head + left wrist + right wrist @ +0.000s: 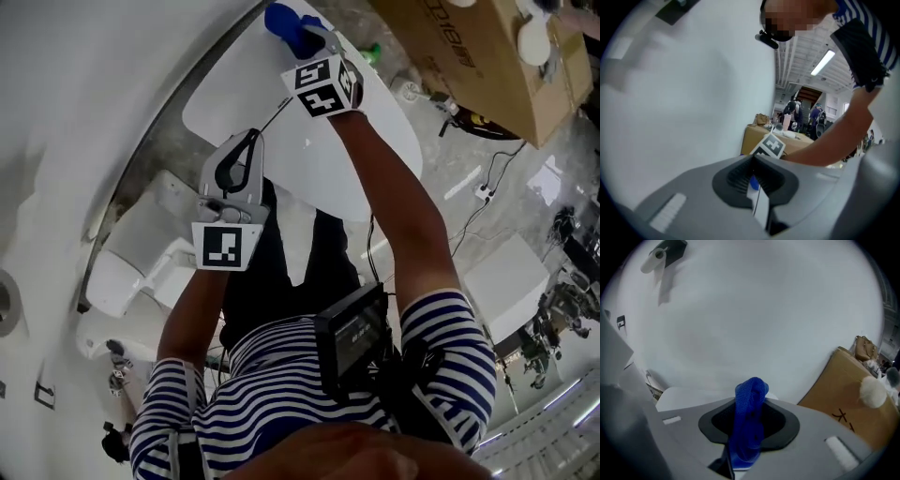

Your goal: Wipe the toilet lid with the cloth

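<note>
The right gripper (317, 42) clamps the blue cloth (289, 26) at the toilet lid's (309, 141) far edge, perhaps barely touching; press flatter and sweep nearward, holding the closed, empty left gripper (234, 167) clear.

Pinching a blue cloth (751, 394) in the right gripper (749, 425), clamping tight on its lower folds and leaving the bunched end sticking up past the tips. Facing a plain white wall (754, 310). Catching a white toilet lid (689, 397) low left, just behind the gripper. Showing a cardboard box (839, 390) at right, carrying a white fluffy ball (873, 392). Glimpsing a paper roll holder (663, 254) top left.
</note>
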Motion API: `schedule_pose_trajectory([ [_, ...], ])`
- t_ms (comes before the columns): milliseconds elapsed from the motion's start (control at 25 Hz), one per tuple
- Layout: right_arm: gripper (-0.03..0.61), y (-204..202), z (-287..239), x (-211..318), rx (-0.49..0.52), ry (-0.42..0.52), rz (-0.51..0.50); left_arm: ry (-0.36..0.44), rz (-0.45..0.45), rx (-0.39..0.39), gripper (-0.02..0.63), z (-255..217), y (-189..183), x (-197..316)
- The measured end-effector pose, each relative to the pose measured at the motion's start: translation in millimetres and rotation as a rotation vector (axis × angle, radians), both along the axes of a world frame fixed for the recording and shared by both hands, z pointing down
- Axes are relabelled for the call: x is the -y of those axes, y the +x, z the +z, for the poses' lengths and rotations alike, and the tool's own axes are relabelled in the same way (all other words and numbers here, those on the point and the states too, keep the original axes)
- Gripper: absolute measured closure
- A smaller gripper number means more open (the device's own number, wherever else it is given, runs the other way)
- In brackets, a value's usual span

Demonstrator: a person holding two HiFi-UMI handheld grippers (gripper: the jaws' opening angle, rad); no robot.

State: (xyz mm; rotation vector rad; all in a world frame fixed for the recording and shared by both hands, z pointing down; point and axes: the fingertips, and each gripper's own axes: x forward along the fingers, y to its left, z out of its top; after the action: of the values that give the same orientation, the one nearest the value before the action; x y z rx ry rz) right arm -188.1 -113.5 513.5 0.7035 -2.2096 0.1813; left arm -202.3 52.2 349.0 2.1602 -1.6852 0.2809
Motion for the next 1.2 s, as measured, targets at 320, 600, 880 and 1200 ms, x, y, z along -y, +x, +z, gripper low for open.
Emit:
schedule_pose_trajectory([
  [320, 0.462, -52, 53, 8, -0.031, -0.051, -0.014, -0.030, -0.009, 0.010, 0.612, 25, -46, 2],
  [600, 0.462, -56, 67, 12, -0.015, -0.054, 0.009, -0.043, -0.011, 0.003, 0.612, 37, -54, 9],
  [880, 0.462, -48, 64, 0, -0.032, -0.067, 0.009, -0.040, 0.005, 0.000, 0.612, 31, -47, 8],
  [1200, 0.462, 7, 68, -33, -0.046, -0.107, 0.052, -0.009, 0.068, -0.011, 0.612, 22, -2, 7],
])
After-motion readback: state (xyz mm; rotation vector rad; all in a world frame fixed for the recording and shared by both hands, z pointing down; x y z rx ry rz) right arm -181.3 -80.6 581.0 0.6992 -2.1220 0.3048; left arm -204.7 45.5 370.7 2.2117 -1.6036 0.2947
